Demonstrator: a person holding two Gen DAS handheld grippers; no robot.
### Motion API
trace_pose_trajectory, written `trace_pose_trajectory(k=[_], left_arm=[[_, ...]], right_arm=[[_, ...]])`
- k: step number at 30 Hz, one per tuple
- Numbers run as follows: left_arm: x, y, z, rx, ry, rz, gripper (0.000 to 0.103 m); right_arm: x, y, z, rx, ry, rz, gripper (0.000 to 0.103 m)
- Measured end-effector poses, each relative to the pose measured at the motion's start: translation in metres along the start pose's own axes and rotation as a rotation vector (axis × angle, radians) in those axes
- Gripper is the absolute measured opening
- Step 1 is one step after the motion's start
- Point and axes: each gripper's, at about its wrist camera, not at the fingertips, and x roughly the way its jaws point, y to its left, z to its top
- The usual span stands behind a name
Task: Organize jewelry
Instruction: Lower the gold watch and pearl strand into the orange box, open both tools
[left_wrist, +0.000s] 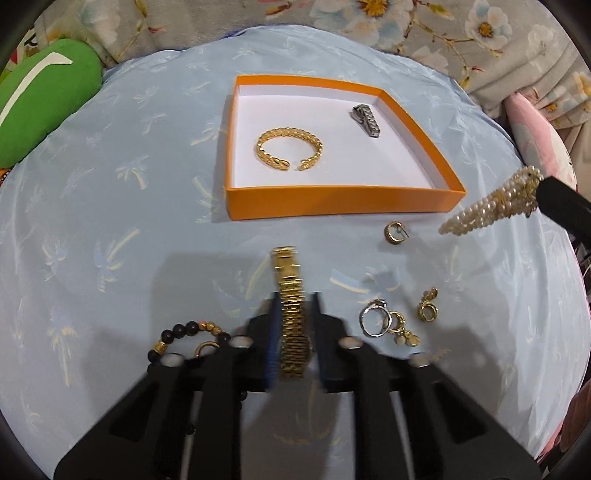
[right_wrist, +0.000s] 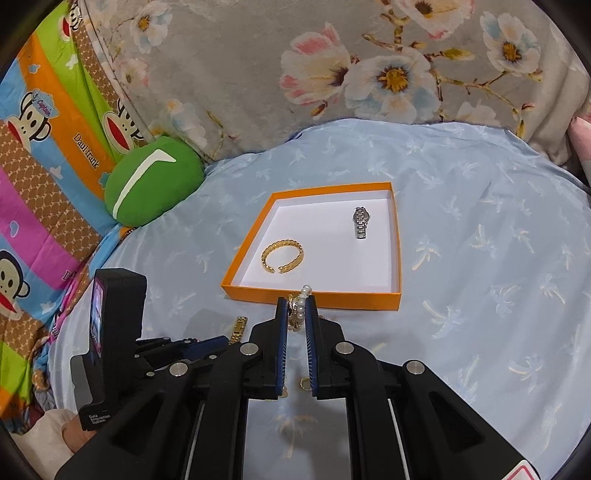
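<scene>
An orange box (left_wrist: 332, 201) with a white floor sits on the light blue cloth; it also shows in the right wrist view (right_wrist: 314, 295). Inside lie a gold cuff bracelet (left_wrist: 290, 147) (right_wrist: 282, 255) and a silver watch (left_wrist: 366, 120) (right_wrist: 361, 220). My left gripper (left_wrist: 294, 295) is shut on a gold link watch band (left_wrist: 290, 299), which sticks out toward the box. My right gripper (right_wrist: 296, 301) is shut on a pearl bracelet (right_wrist: 300, 304), held above the cloth just before the box; the bracelet also shows in the left wrist view (left_wrist: 491, 203).
Loose pieces lie on the cloth: a gold hoop earring (left_wrist: 394, 232), a silver ring (left_wrist: 376, 319), gold earrings (left_wrist: 428, 305) and a black bead bracelet (left_wrist: 181, 338). A green cushion (right_wrist: 151, 179) sits at far left. Floral fabric (right_wrist: 332, 66) rises behind.
</scene>
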Motion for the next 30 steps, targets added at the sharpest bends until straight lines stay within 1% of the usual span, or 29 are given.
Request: trace_pose_trajectory(k=[3, 7, 11, 15, 21, 23, 26, 30], left_arm=[[-0.003, -0.001, -0.001, -0.013, 0.001, -0.029, 0.011], [-0.016, -0.001, 0.001, -0.028, -0.031, -0.039, 0.011], [-0.039, 0.0, 0.013, -0.039, -0.072, -0.068, 0.011], [-0.063, -0.001, 0.032, -0.033, -0.127, -0.089, 0.011], [-0.078, -0.002, 0.076, -0.011, -0.192, -0.113, 0.011], [-0.076, -0.004, 0.096, 0.008, -0.217, -0.094, 0.011], [-0.066, -0.006, 0.126, 0.021, -0.246, -0.075, 0.011], [-0.041, -0.008, 0.168, 0.03, -0.266, -0.05, 0.011]], right_arm=[[0.0, -0.001, 0.0, 0.003, -0.001, 0.0, 0.009], [-0.001, -0.002, 0.002, 0.002, -0.01, -0.002, 0.009], [-0.004, -0.003, 0.009, -0.005, -0.027, -0.007, 0.009], [-0.004, -0.003, 0.019, -0.014, -0.04, -0.016, 0.009], [0.011, -0.005, 0.047, -0.042, -0.063, -0.031, 0.009], [0.02, -0.006, 0.059, -0.053, -0.068, -0.038, 0.009], [0.04, -0.008, 0.078, -0.065, -0.071, -0.048, 0.009], [0.073, -0.015, 0.1, -0.059, -0.065, -0.052, 0.009]])
